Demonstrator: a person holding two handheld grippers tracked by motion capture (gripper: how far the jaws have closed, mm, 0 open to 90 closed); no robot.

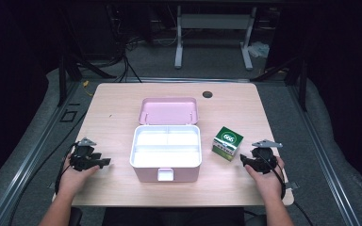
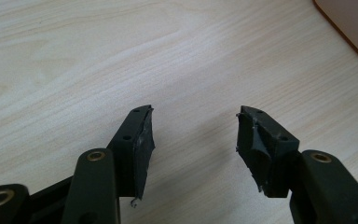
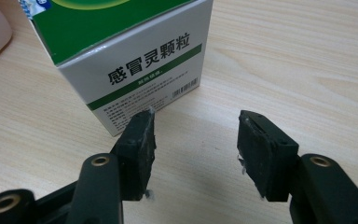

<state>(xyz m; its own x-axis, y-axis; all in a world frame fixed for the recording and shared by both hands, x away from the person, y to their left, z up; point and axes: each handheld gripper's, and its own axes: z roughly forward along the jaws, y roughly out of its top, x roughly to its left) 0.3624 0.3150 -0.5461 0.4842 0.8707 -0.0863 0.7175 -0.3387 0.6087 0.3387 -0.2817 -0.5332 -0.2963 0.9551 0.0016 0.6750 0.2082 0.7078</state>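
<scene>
A pink storage box [image 1: 166, 151] with a white divided inside sits in the middle of the table, its pink lid [image 1: 168, 110] swung back behind it. To its right stands a green and white medicine carton [image 1: 227, 142] [image 3: 121, 51]. My right gripper [image 1: 246, 160] [image 3: 196, 135] rests open on the table just right of the carton, with nothing between its jaws. Left of the box, my left gripper [image 1: 104, 161] [image 2: 195, 135] is open and empty over bare wood. A pink corner of the box [image 2: 354, 28] shows at the upper right of the left gripper view.
The wooden table [image 1: 118, 101] has a round black cable grommet [image 1: 208, 94] near its back edge. Beyond the table stand a white metal frame [image 1: 214, 28] and cables on a grey floor. Dark curtains close both sides.
</scene>
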